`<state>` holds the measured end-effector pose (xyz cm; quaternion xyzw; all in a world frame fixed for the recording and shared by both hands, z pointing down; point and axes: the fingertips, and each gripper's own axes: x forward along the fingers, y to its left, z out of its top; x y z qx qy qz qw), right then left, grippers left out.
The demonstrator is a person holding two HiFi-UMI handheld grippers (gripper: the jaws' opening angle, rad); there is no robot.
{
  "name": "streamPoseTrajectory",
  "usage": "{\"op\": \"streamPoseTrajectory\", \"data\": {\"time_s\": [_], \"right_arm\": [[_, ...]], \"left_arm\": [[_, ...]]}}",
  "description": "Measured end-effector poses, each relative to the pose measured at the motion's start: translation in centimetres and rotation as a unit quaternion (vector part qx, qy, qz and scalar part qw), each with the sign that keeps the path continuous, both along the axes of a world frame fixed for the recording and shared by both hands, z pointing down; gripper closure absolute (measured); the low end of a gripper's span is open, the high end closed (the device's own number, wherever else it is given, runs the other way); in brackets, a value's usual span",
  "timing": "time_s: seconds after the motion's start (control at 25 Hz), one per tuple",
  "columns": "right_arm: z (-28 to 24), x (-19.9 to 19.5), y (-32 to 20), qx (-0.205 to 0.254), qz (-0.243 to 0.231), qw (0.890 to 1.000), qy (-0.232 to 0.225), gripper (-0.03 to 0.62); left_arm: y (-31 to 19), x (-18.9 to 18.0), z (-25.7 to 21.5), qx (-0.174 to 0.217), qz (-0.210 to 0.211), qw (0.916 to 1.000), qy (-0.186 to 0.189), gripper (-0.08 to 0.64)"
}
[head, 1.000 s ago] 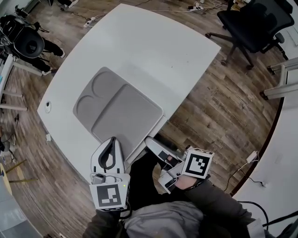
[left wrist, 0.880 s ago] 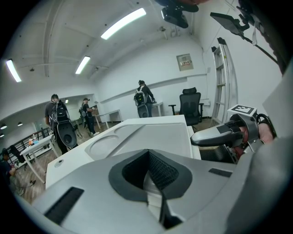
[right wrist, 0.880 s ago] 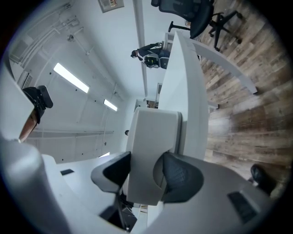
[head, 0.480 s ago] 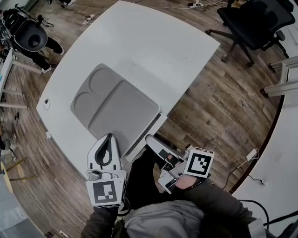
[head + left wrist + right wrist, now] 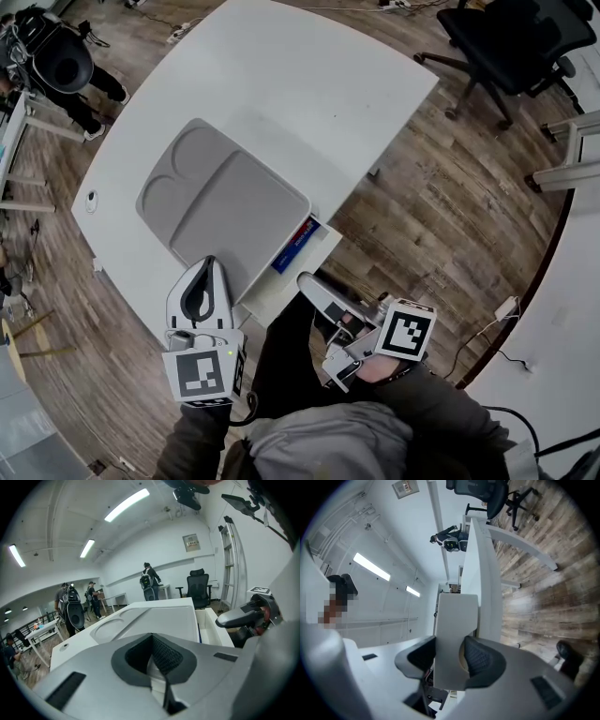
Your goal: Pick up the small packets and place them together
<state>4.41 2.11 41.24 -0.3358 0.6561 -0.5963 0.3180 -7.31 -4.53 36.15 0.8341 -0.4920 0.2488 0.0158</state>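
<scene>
A grey tray (image 5: 225,211) with two round wells lies on the white table (image 5: 309,84). Under the table's near edge a white drawer (image 5: 323,246) stands pulled out, with a blue and red packet (image 5: 293,246) lying inside. My right gripper (image 5: 305,279) is shut on the drawer's white front panel (image 5: 454,625), which fills the gap between its pads. My left gripper (image 5: 206,265) is shut and empty, hovering at the tray's near corner. In the left gripper view my left gripper (image 5: 157,654) looks across the tray (image 5: 154,620) toward the drawer (image 5: 213,625).
A black office chair (image 5: 511,47) stands on the wooden floor at the far right. A person with a dark backpack (image 5: 56,61) is at the top left. Another white table edge (image 5: 572,309) curves along the right. A small round fitting (image 5: 91,198) sits near the table's left edge.
The drawer has slid out from under the table, and the blue and red packet now shows inside it. My left gripper has shifted a little to the left.
</scene>
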Motion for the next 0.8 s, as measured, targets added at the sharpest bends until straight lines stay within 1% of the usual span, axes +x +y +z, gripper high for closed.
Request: {"op": "streamPoseTrajectory", "data": {"time_s": [0.16,0.56,0.8], "right_arm": [[-0.6,1.2,-0.9,-0.005,0.002,1.0,-0.002,0.396],[-0.8,1.8,0.8,-0.01,0.005,1.0,-0.002,0.399],[-0.3,2.8,3.1,-0.008,0.01,1.0,-0.004,0.4]], "left_arm": [[-1.8,0.7,-0.7,-0.003,-0.002,1.0,-0.004,0.56],[-2.1,0.2,-0.5,0.001,-0.008,0.9999,-0.01,0.56],[-1.1,0.6,-0.2,0.008,-0.012,0.9998,-0.013,0.56]]}}
